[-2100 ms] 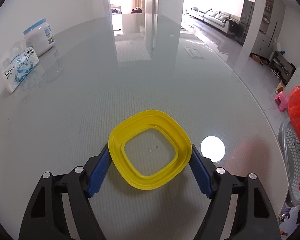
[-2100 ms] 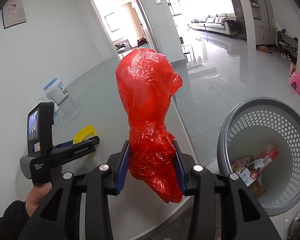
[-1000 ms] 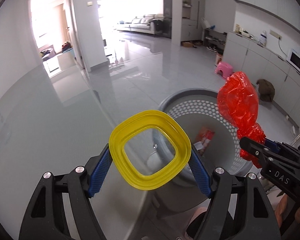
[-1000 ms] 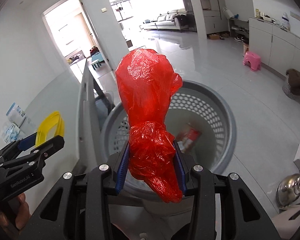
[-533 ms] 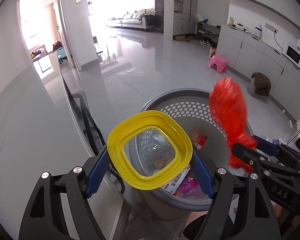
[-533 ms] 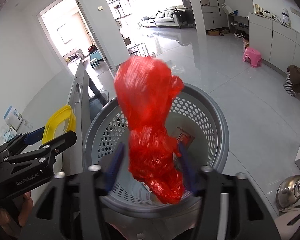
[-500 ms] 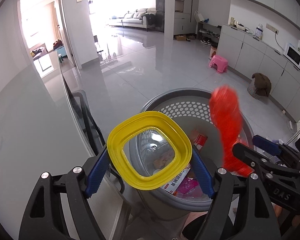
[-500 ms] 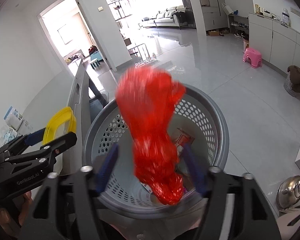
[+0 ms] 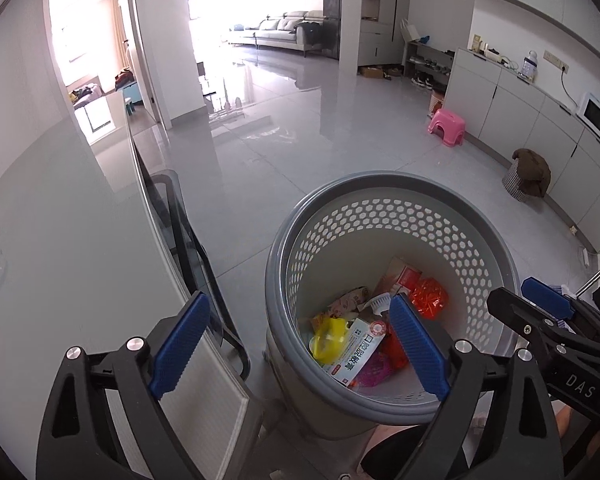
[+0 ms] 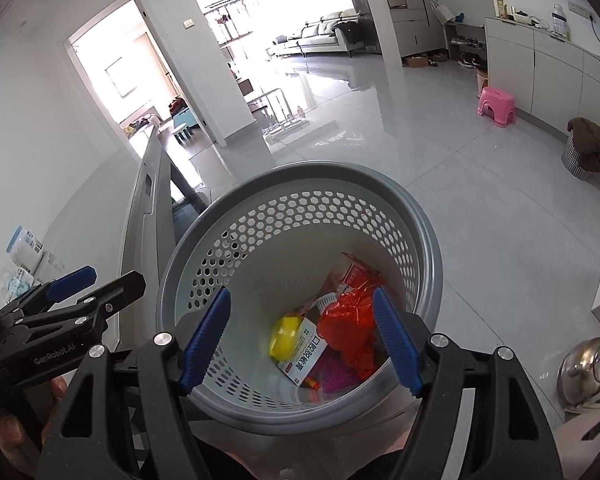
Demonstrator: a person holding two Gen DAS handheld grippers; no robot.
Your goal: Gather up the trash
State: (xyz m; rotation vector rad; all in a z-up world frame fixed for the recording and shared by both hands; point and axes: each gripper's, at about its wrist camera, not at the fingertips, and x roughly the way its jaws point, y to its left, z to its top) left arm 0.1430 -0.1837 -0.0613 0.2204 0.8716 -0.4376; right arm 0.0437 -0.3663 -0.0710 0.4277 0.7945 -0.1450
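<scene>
Now at the drop step — both loads are in the bin. Left gripper (image 9: 300,344) hangs over the near left rim of the grey perforated trash basket (image 9: 496,240); its jaws have just been opening, stand wide, nothing between them. The yellow lid (image 9: 329,336) lies at the bottom left of the basket, against a white printed carton (image 9: 356,354). Right gripper (image 10: 302,336) hovers over the near rim, jaws spread, having just opened, nothing between the pads. The red plastic bag (image 10: 348,330) sits crumpled in the basket, to the right of the carton. The glass table's edge (image 9: 148,208) runs just beside the basket on the left. Judgement: this pair is done — next move calls for lifting both grippers clear of the rim and swinging back toward the table for any remaining trash.
</scene>
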